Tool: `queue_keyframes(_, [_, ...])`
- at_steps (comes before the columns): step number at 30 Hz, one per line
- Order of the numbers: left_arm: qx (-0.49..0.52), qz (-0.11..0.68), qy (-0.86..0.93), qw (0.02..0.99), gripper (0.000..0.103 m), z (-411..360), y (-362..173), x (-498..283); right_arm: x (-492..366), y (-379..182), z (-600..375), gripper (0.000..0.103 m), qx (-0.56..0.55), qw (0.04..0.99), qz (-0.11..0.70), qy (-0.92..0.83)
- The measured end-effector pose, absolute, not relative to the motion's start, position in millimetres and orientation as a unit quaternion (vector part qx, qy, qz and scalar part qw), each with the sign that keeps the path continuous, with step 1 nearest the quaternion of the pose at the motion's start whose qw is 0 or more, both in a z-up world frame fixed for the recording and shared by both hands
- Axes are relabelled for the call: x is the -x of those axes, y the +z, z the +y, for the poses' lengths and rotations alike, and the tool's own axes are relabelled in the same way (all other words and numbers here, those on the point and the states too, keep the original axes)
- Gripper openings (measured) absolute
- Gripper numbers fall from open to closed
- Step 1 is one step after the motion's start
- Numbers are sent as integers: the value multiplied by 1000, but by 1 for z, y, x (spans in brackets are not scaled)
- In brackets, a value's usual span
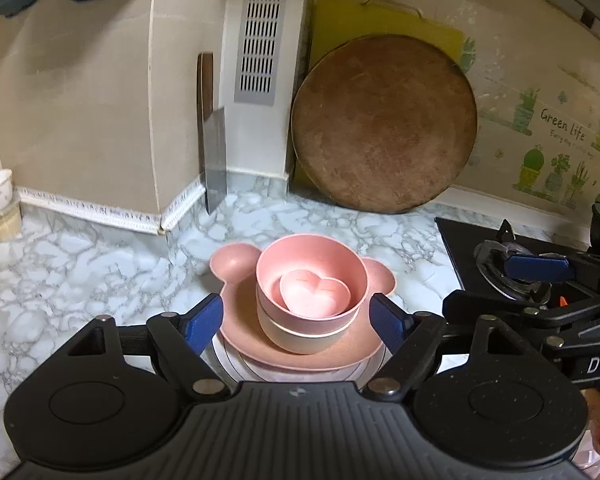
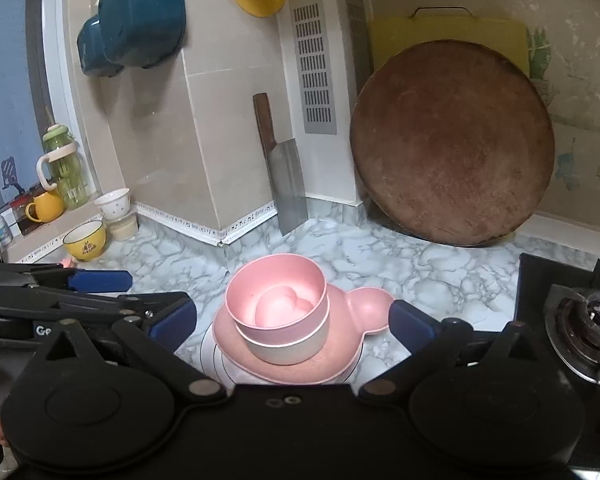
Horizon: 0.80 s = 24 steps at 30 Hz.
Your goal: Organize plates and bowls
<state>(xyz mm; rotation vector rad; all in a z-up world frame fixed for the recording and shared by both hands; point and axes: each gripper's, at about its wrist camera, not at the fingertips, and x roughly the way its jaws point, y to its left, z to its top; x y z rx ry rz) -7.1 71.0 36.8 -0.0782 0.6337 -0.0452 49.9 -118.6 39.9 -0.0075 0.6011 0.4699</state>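
A stack of dishes stands on the marble counter. A small pink heart-shaped dish (image 1: 315, 293) lies inside a pink bowl (image 1: 312, 264), nested in a beige bowl (image 1: 304, 338). They rest on a pink bear-eared plate (image 1: 236, 262) over a white plate (image 1: 228, 356). My left gripper (image 1: 296, 326) is open, its blue-padded fingers either side of the bowls, not touching. In the right wrist view the same stack shows: heart dish (image 2: 278, 306), pink bowl (image 2: 276, 276), beige bowl (image 2: 288, 350), pink plate (image 2: 370, 306), white plate (image 2: 210, 346). My right gripper (image 2: 292, 324) is open around it.
A round wooden board (image 1: 384, 124) and a yellow board (image 1: 340, 24) lean on the back wall. A cleaver (image 1: 214, 160) stands in the corner. A gas hob (image 2: 580, 320) is at the right. Cups (image 2: 114, 204), a yellow bowl (image 2: 85, 241) and a green bottle (image 2: 62, 164) stand at the left.
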Motion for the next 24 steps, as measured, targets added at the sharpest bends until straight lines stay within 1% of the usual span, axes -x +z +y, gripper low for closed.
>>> queue_keyframes(2, [34, 303, -20, 952, 88, 67, 36, 12, -46, 38, -121, 103, 3, 930, 290, 228])
queue_keyframes(3, [35, 300, -18, 953, 97, 66, 36, 14, -44, 37, -122, 103, 2, 931, 286, 226])
queue_keyframes(4, [36, 298, -14, 954, 101, 66, 35, 15, -42, 37, -123, 103, 2, 933, 281, 225])
queue_keyframes(16, [62, 291, -17, 954, 101, 63, 29, 30, -25, 28, -135, 103, -21, 936, 282, 212])
queue_keyframes(24, [54, 288, -11, 956, 101, 56, 30, 32, -26, 25, -145, 103, -47, 941, 281, 184])
